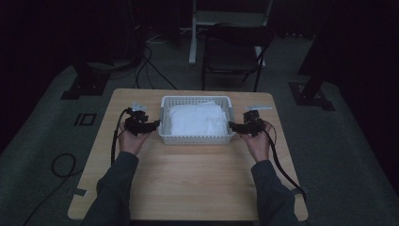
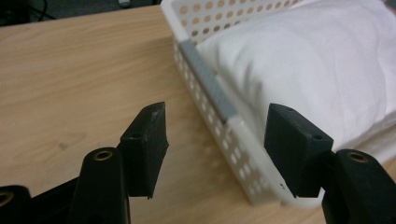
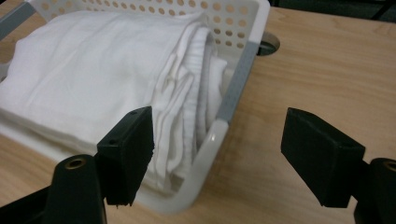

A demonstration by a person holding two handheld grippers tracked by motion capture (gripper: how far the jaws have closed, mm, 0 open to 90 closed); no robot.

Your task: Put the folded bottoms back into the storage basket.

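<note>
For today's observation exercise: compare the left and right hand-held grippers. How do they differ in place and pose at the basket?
The left hand-held gripper sits at the white basket's left end; the right hand-held gripper sits at its right end. In the gripper views, the left one's jaws straddle the rim with a narrower gap; the right one's stand wider. Both are open, straddle the wall without pressing it, and face the folded white cloth.

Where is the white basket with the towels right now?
In the high view the white basket sits on the far middle of the wooden table, between the left claw and right claw, holding folded white towels.
</note>
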